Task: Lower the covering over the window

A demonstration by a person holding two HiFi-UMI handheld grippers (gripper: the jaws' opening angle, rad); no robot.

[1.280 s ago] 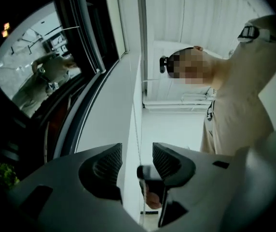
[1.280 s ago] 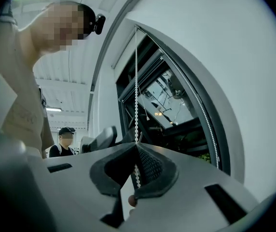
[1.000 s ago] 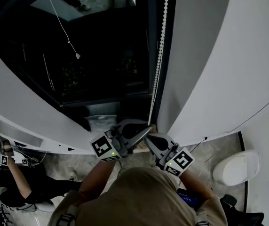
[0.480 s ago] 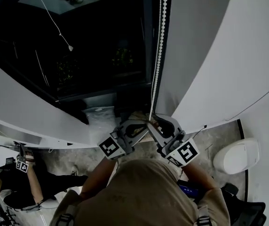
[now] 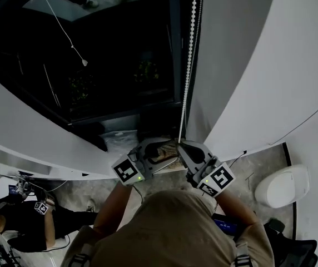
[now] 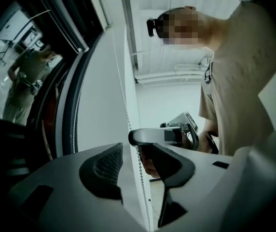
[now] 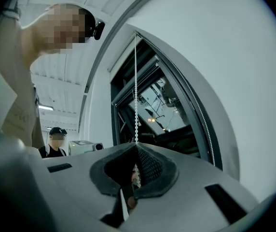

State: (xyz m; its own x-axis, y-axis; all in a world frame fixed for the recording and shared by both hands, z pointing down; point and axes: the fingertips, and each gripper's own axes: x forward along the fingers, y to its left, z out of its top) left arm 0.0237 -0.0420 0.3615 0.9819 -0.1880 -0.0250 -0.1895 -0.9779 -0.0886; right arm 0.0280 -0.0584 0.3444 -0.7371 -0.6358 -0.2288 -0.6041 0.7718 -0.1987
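- Big white wall (image 5: 270,65) fills the right half of the head view, curving down to the floor
- Dark window (image 5: 109,54) sits left of it, black frame all round; the covering can't be made out against that dark glass in any view
- The person (image 5: 175,232) in the tan top stands right up at the window's lower right corner, both arms reaching forward
- A second person (image 5: 20,221) in dark clothes is down at the lower left of the head view, well apart from the action
- A white domed thing (image 5: 281,185) rests on the floor at the right, near the wall
- Left gripper (image 6: 132,161) points level at the window's edge; its jaws have just been opening and now stand wide, with the chain running down between the pads and neither pad pressing on it
- Right gripper (image 7: 135,166) is tipped slightly up, just beside the left one and a touch higher on the same strand; its jaws have just been closing and are now pinched together on the chain, beads trapped in the pads
- Bead chain (image 5: 189,54) hangs straight down the window's right edge, between frame and wall, and ends at the two grippers
- A thin cord (image 5: 64,32) with a small end piece shows slanting across the dark glass at upper left, well away from both grippers
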